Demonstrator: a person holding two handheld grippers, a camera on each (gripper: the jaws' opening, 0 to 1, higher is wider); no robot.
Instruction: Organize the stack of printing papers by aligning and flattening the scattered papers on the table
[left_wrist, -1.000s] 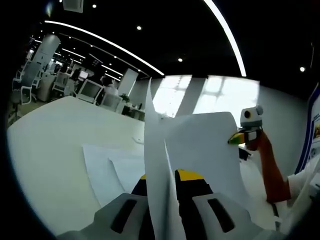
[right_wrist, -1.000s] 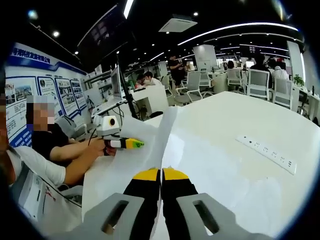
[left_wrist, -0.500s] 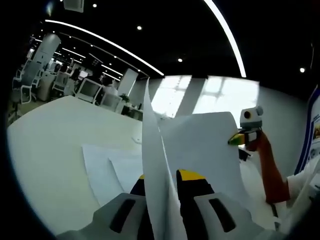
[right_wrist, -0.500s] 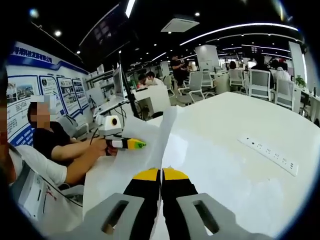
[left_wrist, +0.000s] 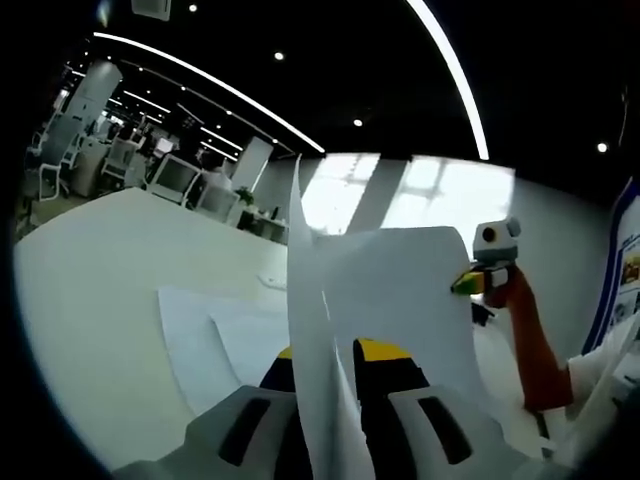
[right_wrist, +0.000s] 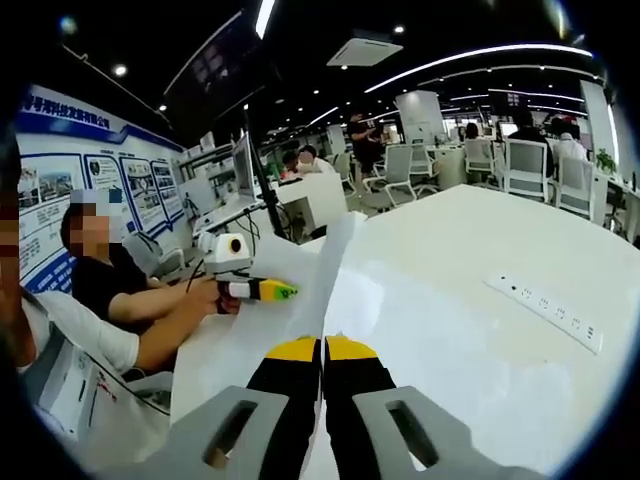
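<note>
Underneath everything runs a broad glossy white table, reaching toward 1 o'clock in the right gripper view, with a long white power strip lying on it at 3 o'clock. Around it is an open office under a dark ceiling with bright strip lights: white swivel chairs and desks at 1 o'clock, blue-and-white wall posters at 9 o'clock, and a seated person in a black shirt at 9 o'clock.

In the left gripper view more flat white sheets of paper lie on the table at 8 o'clock.

My left gripper, yellow-tipped with grey jaws, is clamped on a raised white sheet of printing paper; the sheet stands up between the jaws and curves over toward 2 o'clock.

My right gripper has its black, yellow-tipped jaws pressed together, pinching the edge of the same raised sheet, which rises toward 12 o'clock in its own view. Each gripper shows in the other's view, held at the paper's far edge.
</note>
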